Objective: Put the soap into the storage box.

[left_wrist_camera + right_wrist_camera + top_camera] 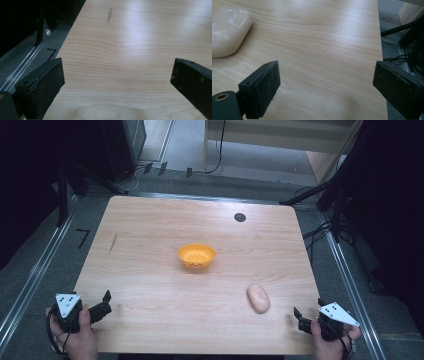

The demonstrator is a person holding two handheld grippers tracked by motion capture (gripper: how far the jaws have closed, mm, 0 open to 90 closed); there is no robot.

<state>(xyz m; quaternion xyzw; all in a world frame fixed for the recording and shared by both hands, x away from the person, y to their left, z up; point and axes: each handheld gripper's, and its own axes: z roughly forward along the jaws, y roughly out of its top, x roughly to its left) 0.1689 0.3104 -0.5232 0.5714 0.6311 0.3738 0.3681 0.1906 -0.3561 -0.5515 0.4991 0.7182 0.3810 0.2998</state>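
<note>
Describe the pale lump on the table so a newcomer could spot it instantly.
On the wooden table, look toward the near right corner, just ahead of the right gripper. The pale lump lies there: smooth, rounded, beige-pink, lying flat, unlike the orange bowl at the centre.

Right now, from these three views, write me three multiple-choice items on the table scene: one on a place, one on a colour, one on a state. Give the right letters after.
1. Where does the pale bread roll lie on the wooden table?
A. inside the bowl
B. near the right tool
C. at the far left corner

2. What colour is the perforated bowl?
A. orange
B. blue
C. white

3. How do the jaws of the left tool stand?
A. shut on the roll
B. shut on nothing
C. wide apart, with bare table between them

Answers:
1 B: the high view shows the roll on the table's near right part, just ahead of the right tool.
2 A: the bowl at mid-table is plainly orange.
3 C: the left gripper view shows only wood grain between the two black jaws.
</note>
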